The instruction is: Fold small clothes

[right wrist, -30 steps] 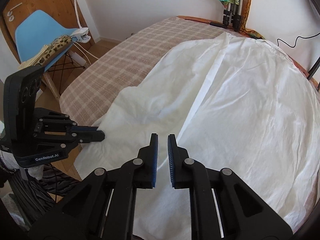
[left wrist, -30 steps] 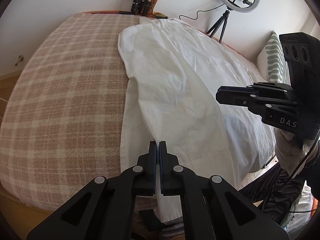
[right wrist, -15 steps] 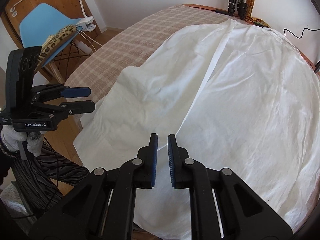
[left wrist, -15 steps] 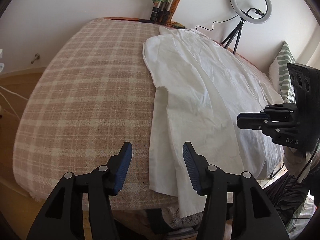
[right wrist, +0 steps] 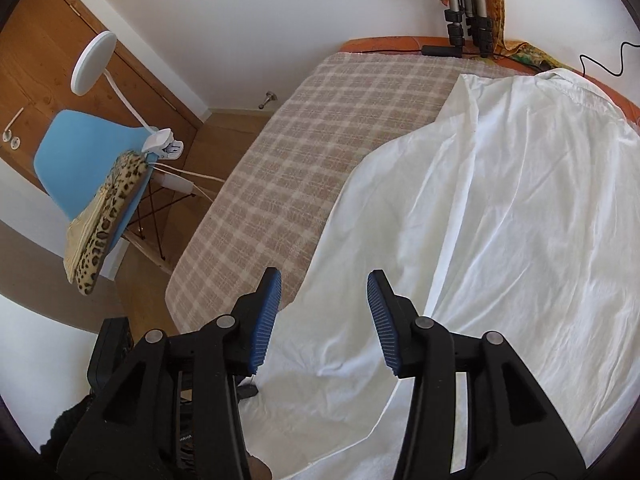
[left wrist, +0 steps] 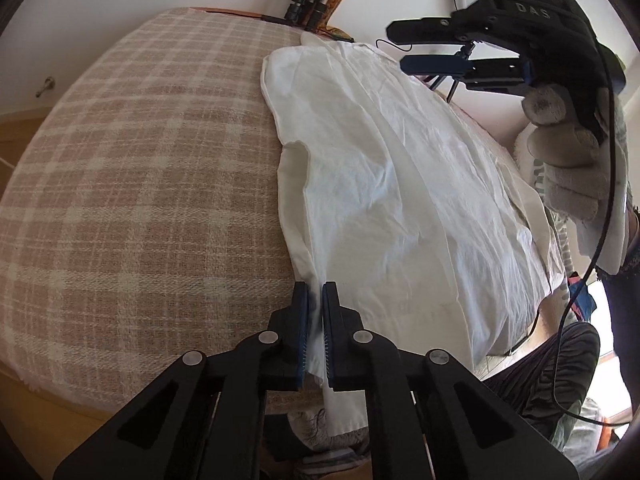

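Change: left claw (left wrist: 315,330) reclosed on hem since half a second ago; right claw (right wrist: 325,322) lifted clear.
Left claw: clamped on white shirt (left wrist: 400,184) at near bed (left wrist: 132,184) edge.
Right claw: opening, nothing between pads.
Shirt: spread over bed's right half.
Handling: light, limp, creases easily; grip hems or seams.

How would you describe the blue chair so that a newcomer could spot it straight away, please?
Start at the bed with the beige checked blanket and look past its side to the wooden doors. The light blue plastic shell chair stands there; it alone carries a leopard-print cloth and a clipped-on white lamp.
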Demonstrator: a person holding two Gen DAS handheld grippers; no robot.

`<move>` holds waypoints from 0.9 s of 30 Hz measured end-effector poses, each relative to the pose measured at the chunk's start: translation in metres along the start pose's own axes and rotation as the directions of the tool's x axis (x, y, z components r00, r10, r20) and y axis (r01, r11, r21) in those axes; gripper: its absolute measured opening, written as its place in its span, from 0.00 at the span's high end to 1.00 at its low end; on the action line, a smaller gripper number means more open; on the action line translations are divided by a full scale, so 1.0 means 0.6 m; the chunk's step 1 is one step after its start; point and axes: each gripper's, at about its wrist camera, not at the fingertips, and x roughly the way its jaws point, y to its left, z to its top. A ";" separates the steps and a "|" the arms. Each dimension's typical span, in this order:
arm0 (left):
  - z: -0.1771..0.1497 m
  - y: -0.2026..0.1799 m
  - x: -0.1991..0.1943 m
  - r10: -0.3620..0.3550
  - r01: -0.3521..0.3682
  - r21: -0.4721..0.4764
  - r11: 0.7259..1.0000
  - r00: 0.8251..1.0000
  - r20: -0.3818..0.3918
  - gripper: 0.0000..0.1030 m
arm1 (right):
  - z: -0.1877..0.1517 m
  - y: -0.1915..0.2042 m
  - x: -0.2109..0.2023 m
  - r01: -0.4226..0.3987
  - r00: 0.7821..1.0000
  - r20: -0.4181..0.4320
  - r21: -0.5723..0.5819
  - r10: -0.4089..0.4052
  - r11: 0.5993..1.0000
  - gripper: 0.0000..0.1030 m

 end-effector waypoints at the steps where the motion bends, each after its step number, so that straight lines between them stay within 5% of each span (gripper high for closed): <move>1: 0.000 -0.004 -0.005 -0.024 0.024 0.010 1.000 1.000 0.009 0.97 | 0.022 0.005 0.019 0.015 1.000 -0.014 -0.002 -0.015 1.000 0.54; 7: 0.002 -0.013 -0.032 -0.104 0.103 0.018 0.995 0.993 0.053 0.97 | 0.118 0.016 0.151 0.187 0.977 -0.109 0.007 -0.185 0.982 0.52; 15: 0.003 -0.039 -0.036 -0.157 0.153 0.088 0.984 0.987 0.046 0.98 | 0.148 0.029 0.275 0.453 0.860 -0.171 -0.181 -0.481 0.873 0.52; 18: 0.000 -0.046 -0.034 -0.176 0.172 0.103 0.980 0.984 0.035 0.98 | 0.155 0.024 0.272 0.460 0.859 -0.170 -0.157 -0.482 0.874 0.58; 20: 0.001 -0.047 -0.028 -0.156 0.152 0.107 0.983 0.987 0.027 0.98 | 0.156 0.018 0.267 0.487 0.847 -0.154 -0.160 -0.509 0.859 0.82; 21: 0.000 -0.044 -0.026 -0.167 0.164 0.091 0.982 0.986 0.022 0.98 | 0.154 0.012 0.262 0.491 0.846 -0.149 -0.158 -0.512 0.857 0.86; 27: 0.004 -0.075 -0.026 -0.187 0.183 0.123 0.975 0.982 0.024 0.98 | 0.149 -0.034 0.207 0.359 0.926 -0.108 -0.050 -0.362 0.932 0.93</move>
